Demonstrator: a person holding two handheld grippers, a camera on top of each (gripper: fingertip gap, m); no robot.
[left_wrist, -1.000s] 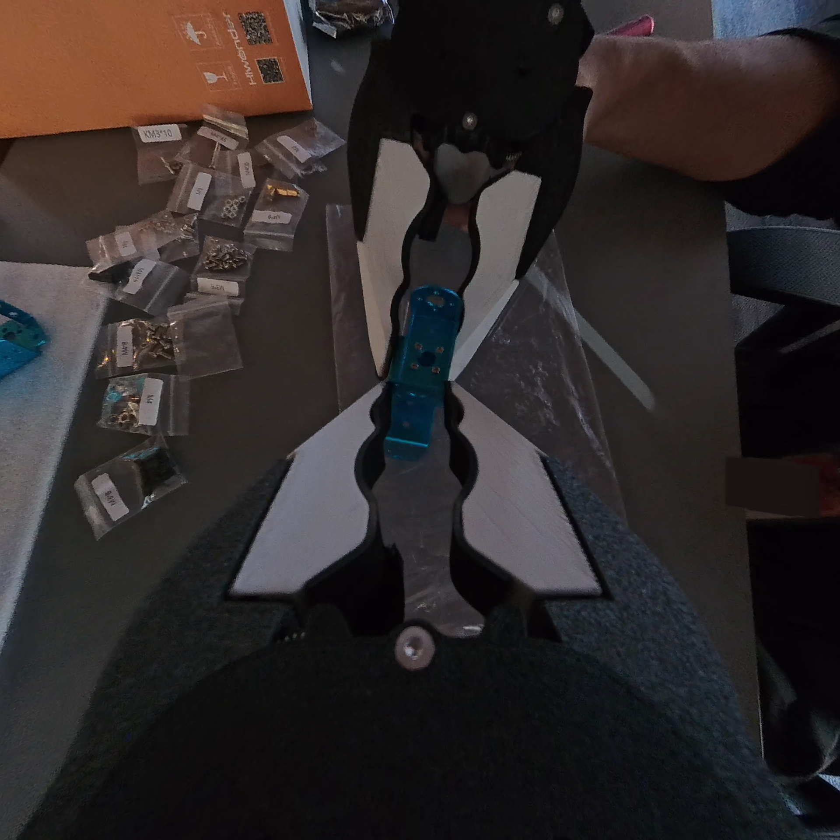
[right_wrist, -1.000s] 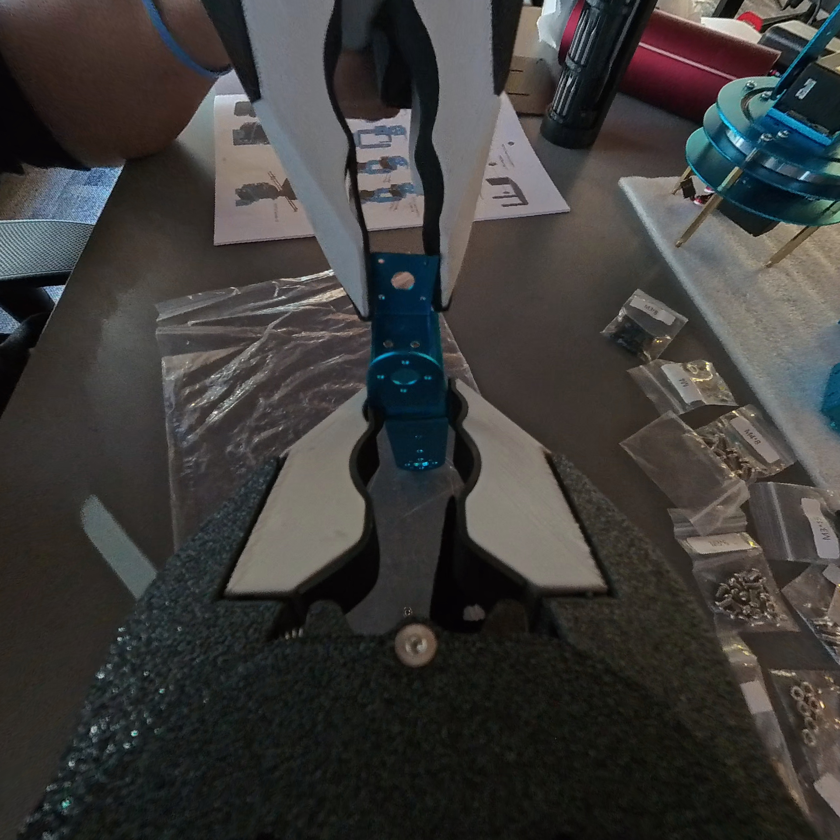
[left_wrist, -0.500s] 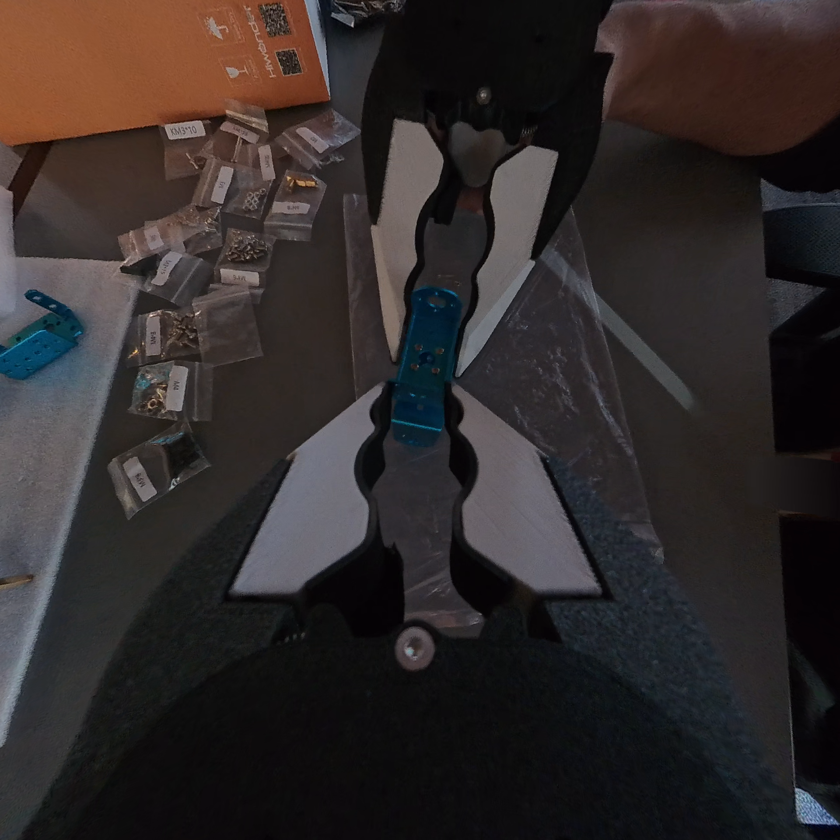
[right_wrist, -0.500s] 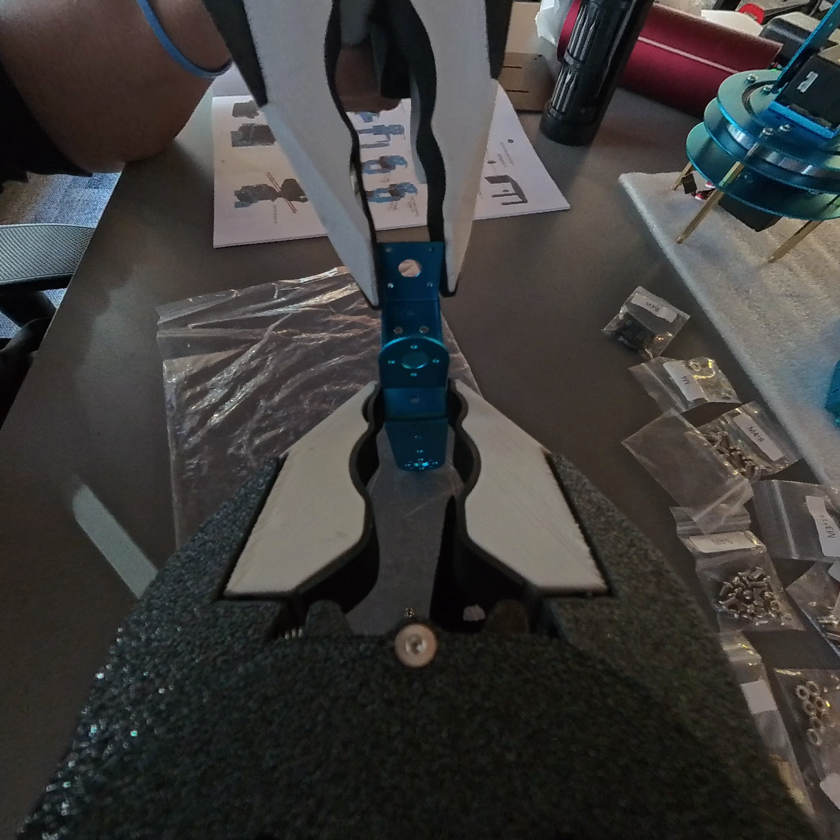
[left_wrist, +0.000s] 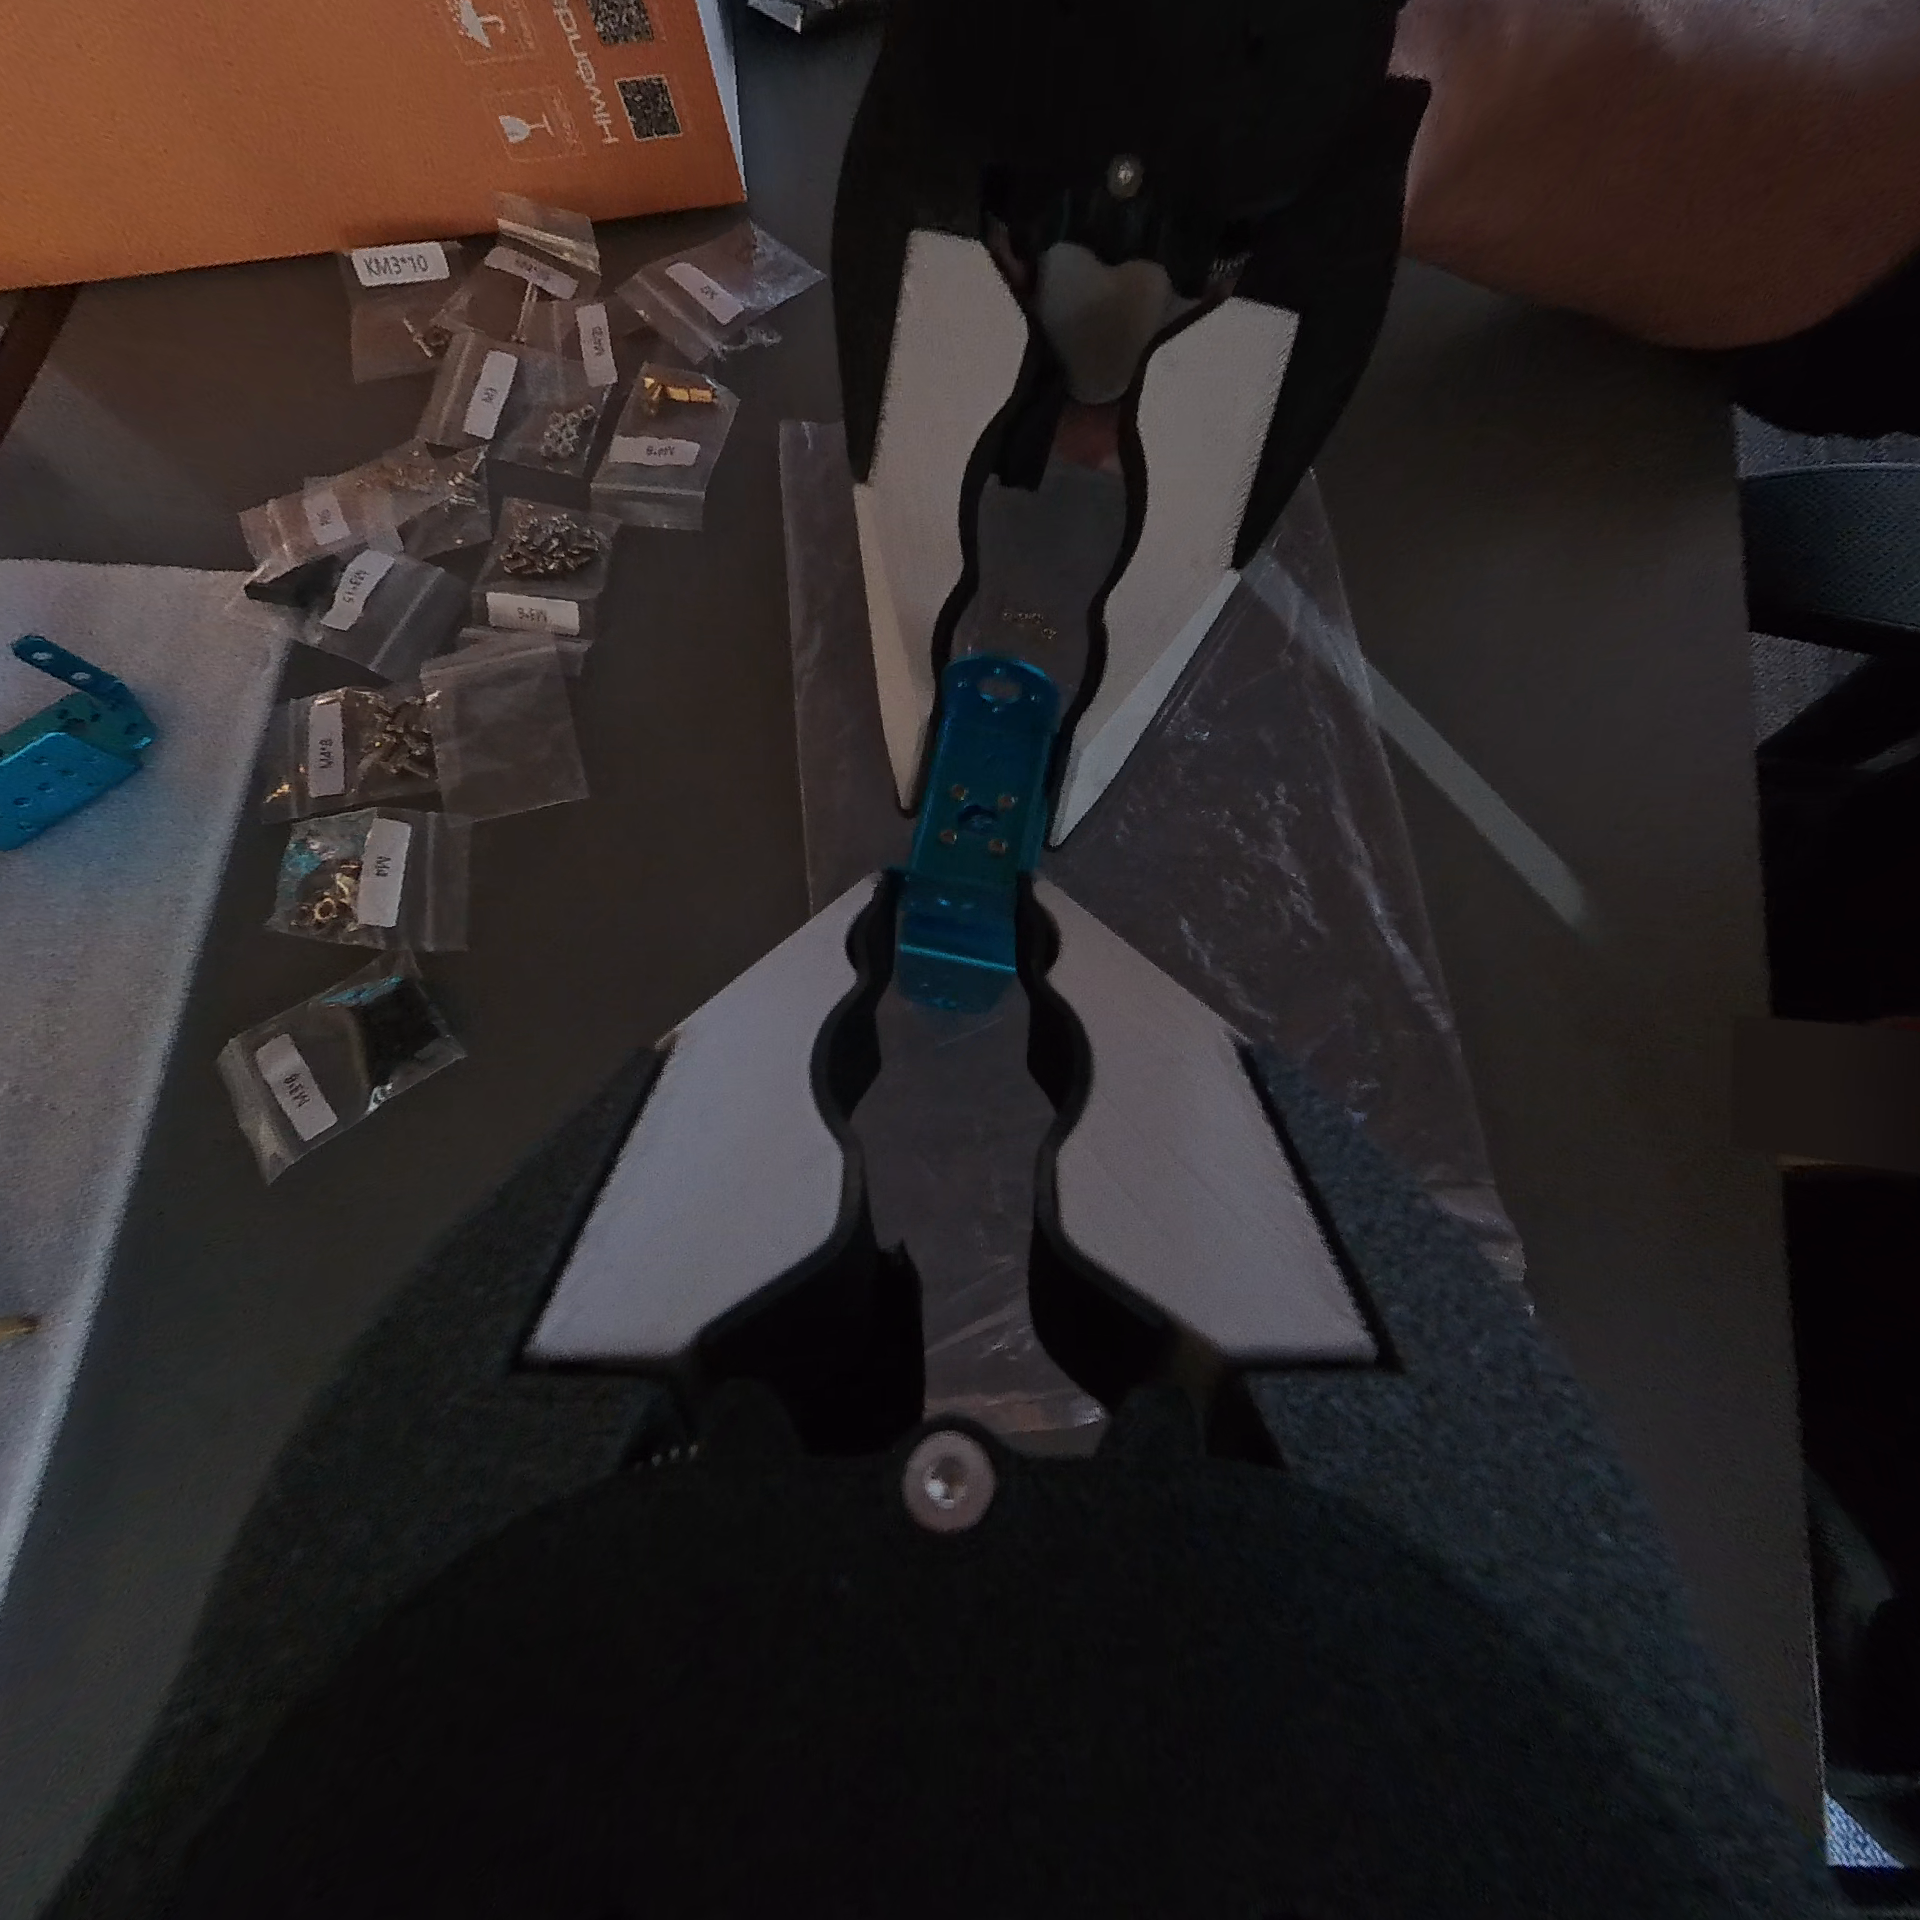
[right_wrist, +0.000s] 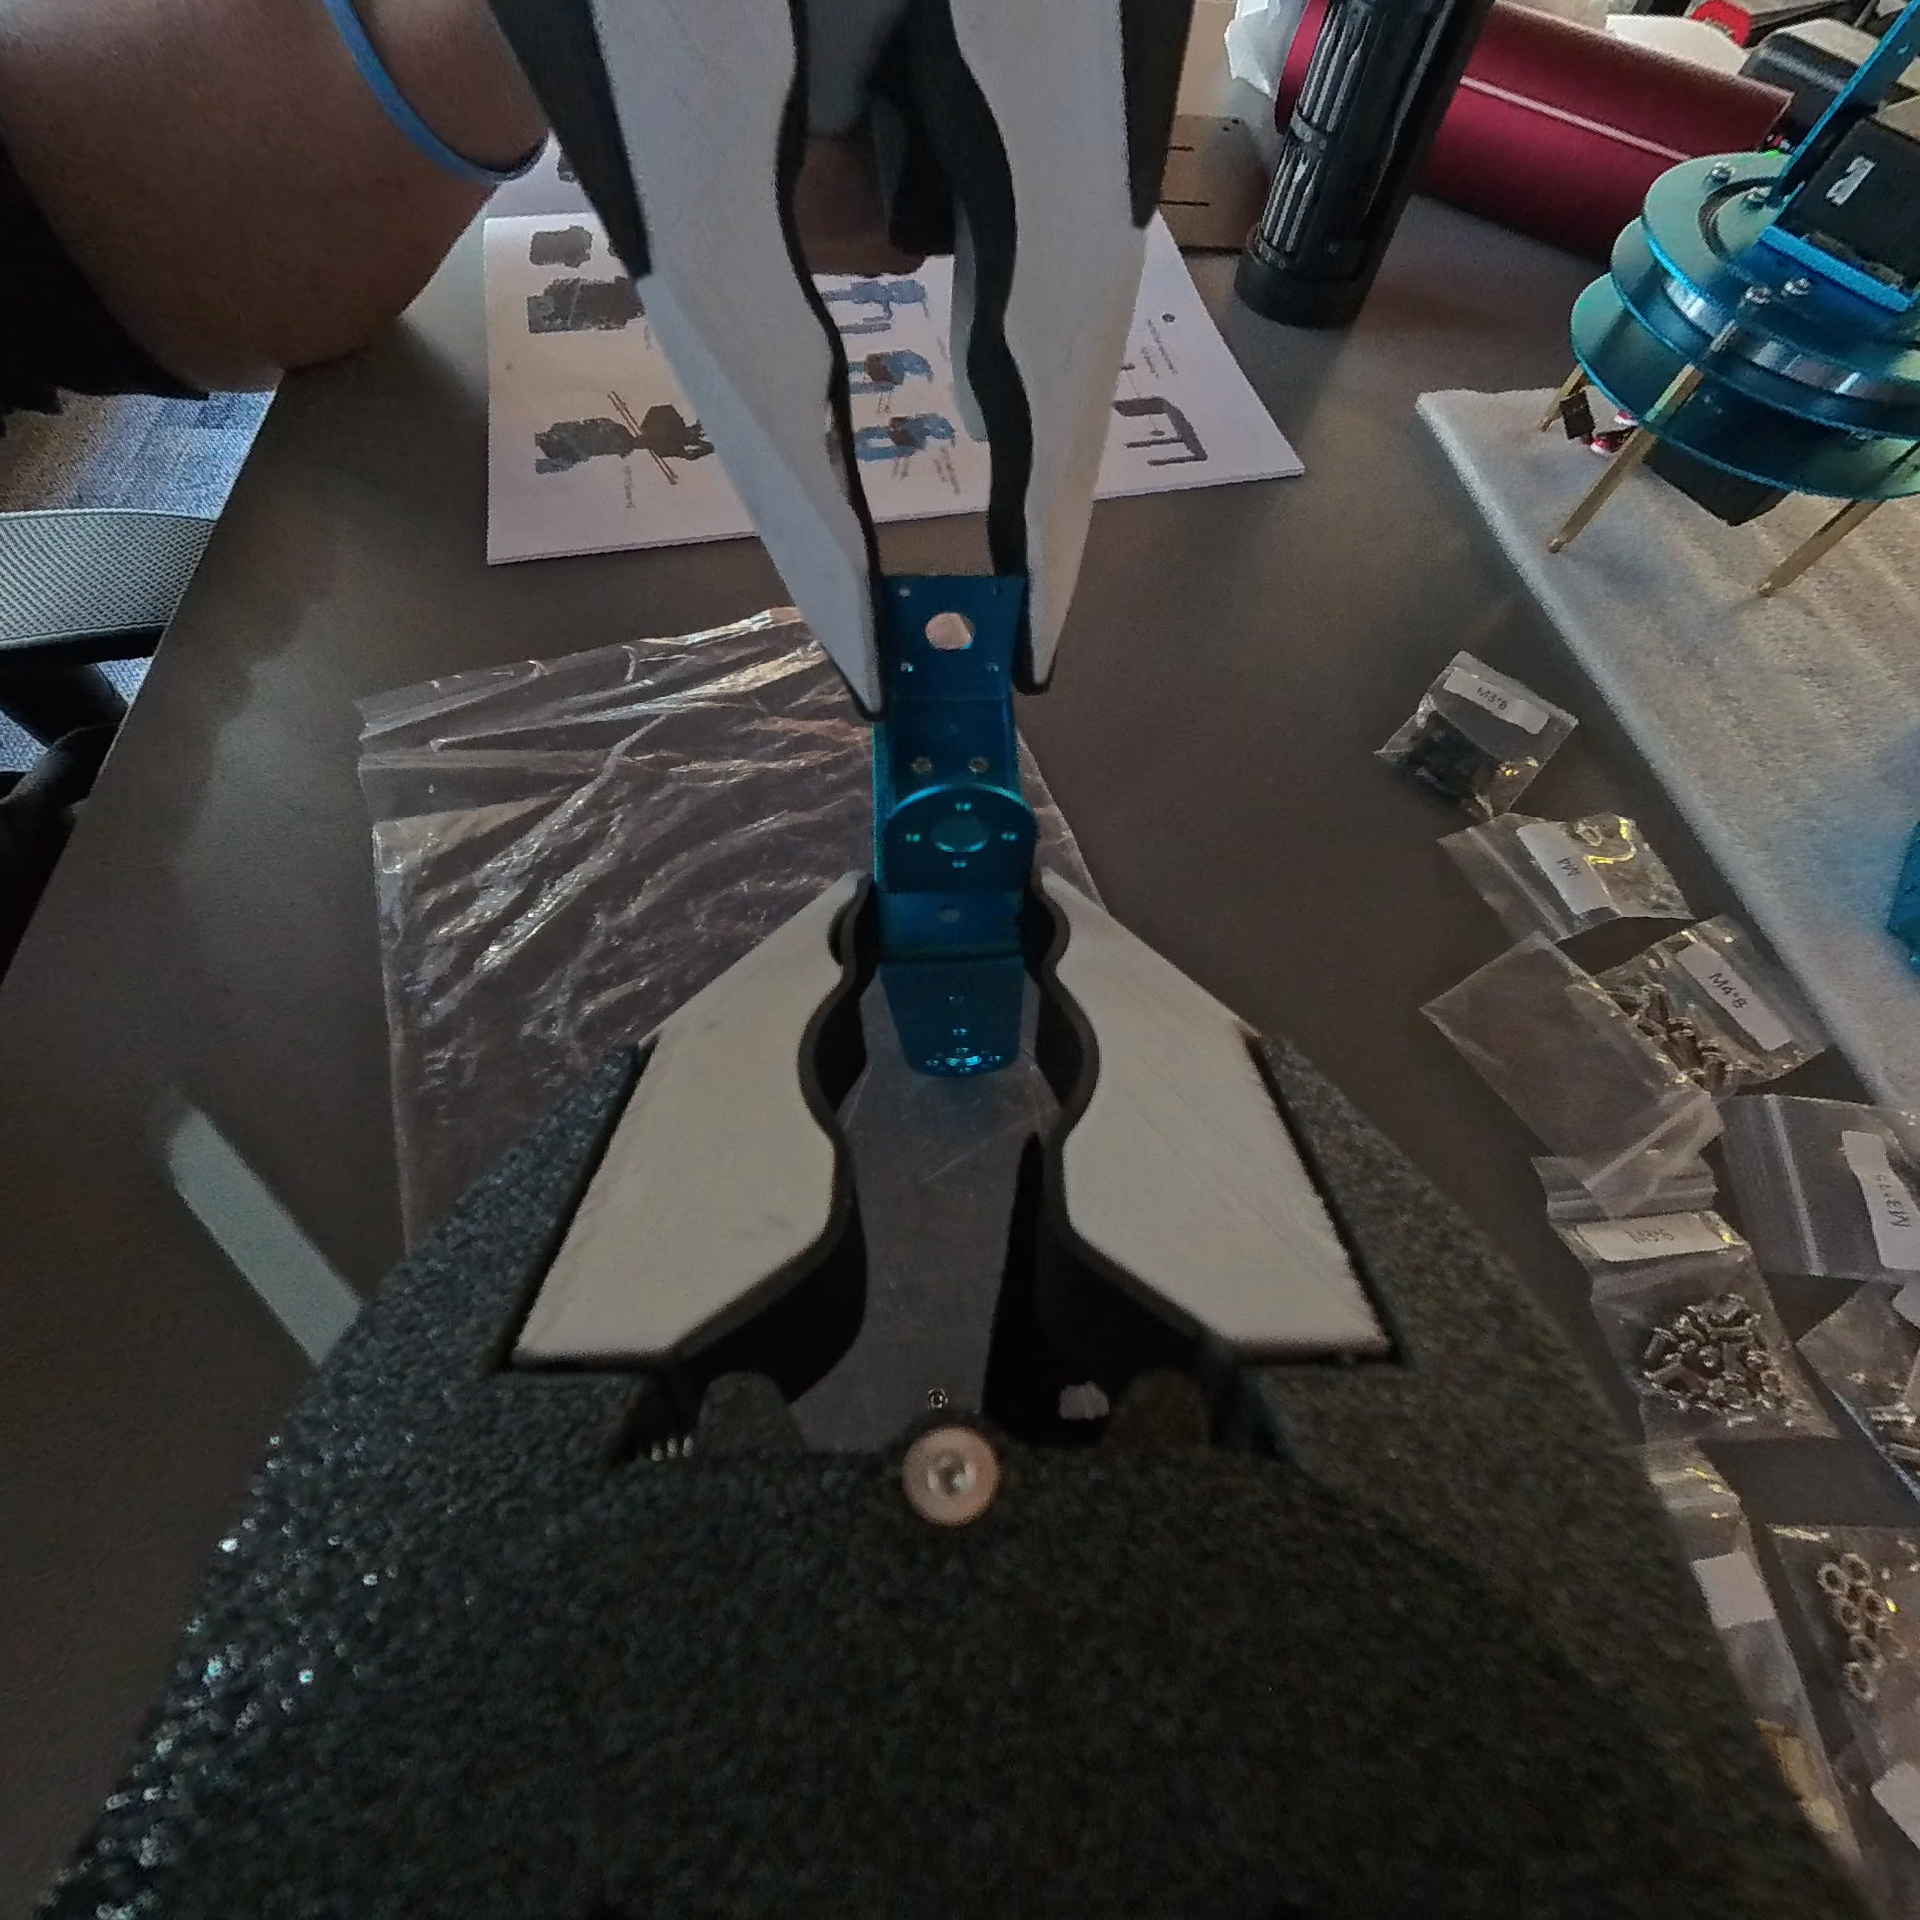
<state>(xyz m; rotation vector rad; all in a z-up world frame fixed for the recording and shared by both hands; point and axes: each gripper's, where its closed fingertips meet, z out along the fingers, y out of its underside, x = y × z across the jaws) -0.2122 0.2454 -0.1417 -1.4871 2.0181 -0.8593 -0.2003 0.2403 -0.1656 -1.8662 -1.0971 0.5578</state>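
Observation:
A blue metal bracket (left_wrist: 977, 790) with small holes is held in the air between both grippers, above a clear plastic bag (left_wrist: 1247, 883) on the dark table. My left gripper (left_wrist: 961, 894) is shut on its near end. My right gripper (left_wrist: 982, 821) comes from the far side, tips pointing at me, and is shut on the other end. In the right wrist view the bracket (right_wrist: 951, 831) shows a round disc face. There my right gripper (right_wrist: 951, 904) clamps the near end and my left gripper (right_wrist: 951, 696) clamps the far end from above.
Several small bags of screws (left_wrist: 488, 582) lie left of the left gripper, also right in the right wrist view (right_wrist: 1662, 1039). An orange box (left_wrist: 312, 104), a foam pad (left_wrist: 104, 1039) with another blue bracket (left_wrist: 62, 748), an instruction sheet (right_wrist: 1195, 436) and a blue round assembly (right_wrist: 1745, 343) surround them. A forearm (left_wrist: 1662, 156) reaches in. Only a small space, under 4 cm, lies between the two pairs of fingers.
The left wrist view has pulled back slightly, so more of the foam pad and the blue part on it show. Both grippers still hold the bracket the same way.

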